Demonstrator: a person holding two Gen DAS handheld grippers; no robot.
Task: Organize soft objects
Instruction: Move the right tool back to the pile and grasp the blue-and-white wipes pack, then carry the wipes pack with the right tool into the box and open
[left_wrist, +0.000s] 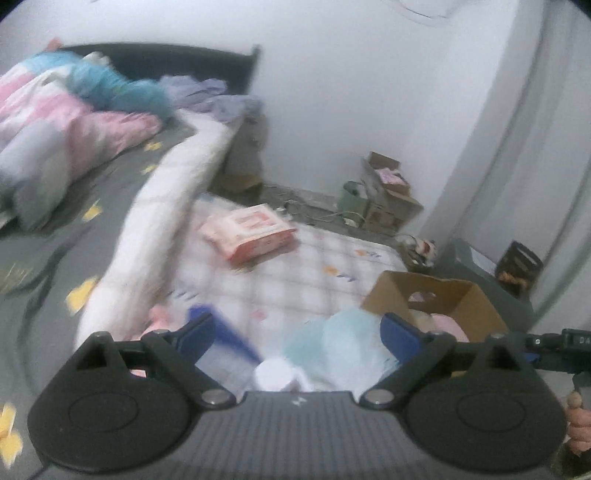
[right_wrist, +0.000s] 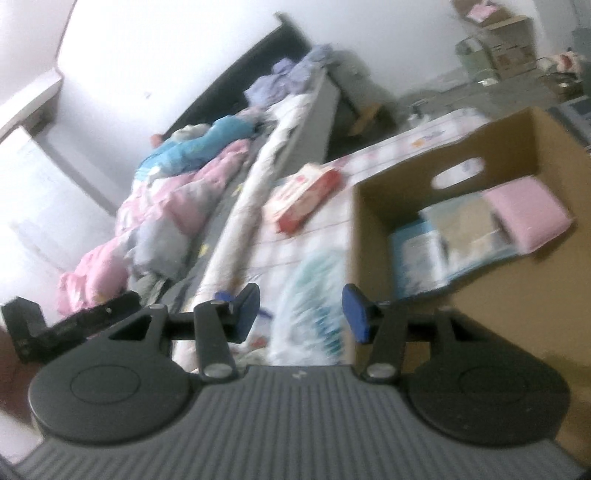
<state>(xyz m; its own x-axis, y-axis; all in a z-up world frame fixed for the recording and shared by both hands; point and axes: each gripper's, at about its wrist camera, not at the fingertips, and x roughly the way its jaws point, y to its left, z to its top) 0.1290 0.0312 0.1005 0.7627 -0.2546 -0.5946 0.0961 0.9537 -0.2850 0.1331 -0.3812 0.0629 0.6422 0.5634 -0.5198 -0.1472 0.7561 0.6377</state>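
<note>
On the floor mat: I am looking at a checked quilt lying flat beside the bed.
Left gripper: I am holding its blue fingers wide apart, and nothing is being squeezed.
Right gripper: I am keeping its fingers partly open, gripping nothing.
Soft pack: a pale blue and white plastic pack is sitting on the quilt, right against the box, below both grippers.
Cardboard box: it is standing open on the quilt, holding a pink pad and a light blue pack.
Pink pack: it is lying farther off on the quilt, well apart from the box.
</note>
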